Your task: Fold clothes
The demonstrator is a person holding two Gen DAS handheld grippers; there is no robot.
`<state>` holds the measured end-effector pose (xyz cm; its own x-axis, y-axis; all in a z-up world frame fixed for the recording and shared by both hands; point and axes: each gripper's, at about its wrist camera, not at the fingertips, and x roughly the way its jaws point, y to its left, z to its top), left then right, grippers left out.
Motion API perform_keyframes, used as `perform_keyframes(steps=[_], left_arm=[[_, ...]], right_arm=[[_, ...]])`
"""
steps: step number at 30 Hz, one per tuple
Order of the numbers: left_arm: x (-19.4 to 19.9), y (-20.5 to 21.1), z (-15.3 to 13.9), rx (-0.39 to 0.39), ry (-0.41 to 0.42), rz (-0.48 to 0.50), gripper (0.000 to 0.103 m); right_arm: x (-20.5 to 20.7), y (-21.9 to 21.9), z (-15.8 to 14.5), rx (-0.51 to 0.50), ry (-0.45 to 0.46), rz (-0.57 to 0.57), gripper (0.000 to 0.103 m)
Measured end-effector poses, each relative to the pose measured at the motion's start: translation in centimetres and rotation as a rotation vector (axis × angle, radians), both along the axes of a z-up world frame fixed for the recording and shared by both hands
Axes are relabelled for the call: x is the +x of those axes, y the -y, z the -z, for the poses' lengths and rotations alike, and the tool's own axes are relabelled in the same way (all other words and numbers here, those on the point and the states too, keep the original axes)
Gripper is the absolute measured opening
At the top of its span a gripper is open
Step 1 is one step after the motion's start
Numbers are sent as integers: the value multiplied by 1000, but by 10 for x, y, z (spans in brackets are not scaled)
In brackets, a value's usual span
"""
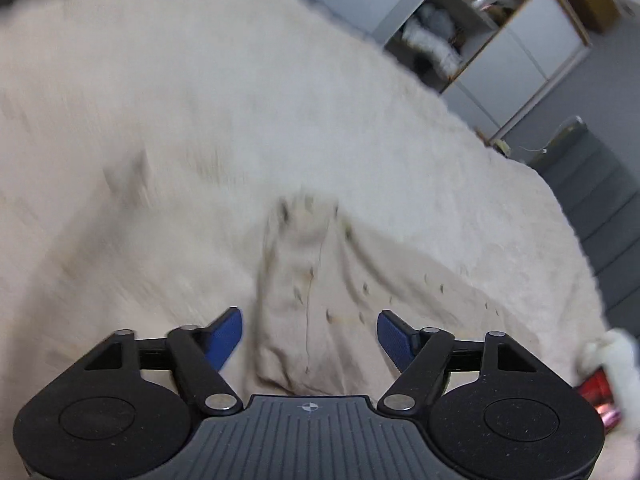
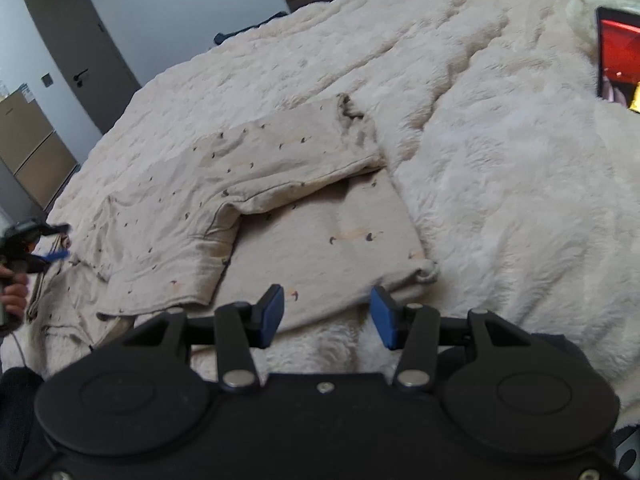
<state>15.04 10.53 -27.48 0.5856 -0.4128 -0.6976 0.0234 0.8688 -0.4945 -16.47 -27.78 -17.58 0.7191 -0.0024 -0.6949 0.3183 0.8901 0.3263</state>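
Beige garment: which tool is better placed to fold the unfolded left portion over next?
Left. The left tool is at the beige garment's spread-out edge. The right tool hangs open over the already folded part.

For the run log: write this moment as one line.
garment: beige speckled top, partly folded on cream blanket | left gripper: open, over cloth | right gripper: open, at near hem

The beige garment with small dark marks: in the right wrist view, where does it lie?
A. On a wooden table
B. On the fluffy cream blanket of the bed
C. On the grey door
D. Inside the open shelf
B: the beige garment lies partly folded on the fluffy cream blanket that covers the bed, just ahead of the right gripper.
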Motion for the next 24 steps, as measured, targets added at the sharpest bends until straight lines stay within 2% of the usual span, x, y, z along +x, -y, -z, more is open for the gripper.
perform_keyframes(steps=[1,4,6,7,8,9,11,12,14,16,17,19,21,24], left_arm=[[3,-1,10,5,-27,-2,11],[-11,-19,27,-37,-20,6,12],[-19,-32,27,-112,-35,-10,13],[-21,-33,22,-147,-50,-21,17],[-19,-39,11,-167,-61,-34,32],[-22,-25,-3,-166,-62,-36,43],[-18,-21,-29,-107,-14,-19,77],[-7,-20,-48,-65,15,2,81],[17,-13,-68,-14,13,38,83],[33,-8,-72,12,-10,79,83],[48,-3,-72,10,-42,133,83],[70,1,-62,-8,-119,236,83],[81,7,-56,4,-138,283,83],[96,13,-45,9,-158,340,83]], right_arm=[[1,-11,-5,-18,11,-40,47],[11,-56,-21,-79,44,-195,53],[22,-92,-30,-139,57,-296,58],[31,-122,-36,-208,69,-372,62],[39,-151,-39,-275,80,-435,65],[45,-180,-39,-356,96,-505,67],[53,-222,-38,-486,125,-609,76],[56,-253,-30,-583,149,-652,76],[63,-315,-11,-776,186,-744,77],[66,-356,12,-924,207,-791,79],[65,-365,18,-961,213,-799,82],[69,-393,54,-1149,197,-797,82],[73,-404,81,-1270,179,-793,82],[85,-410,97,-1340,177,-736,93]])
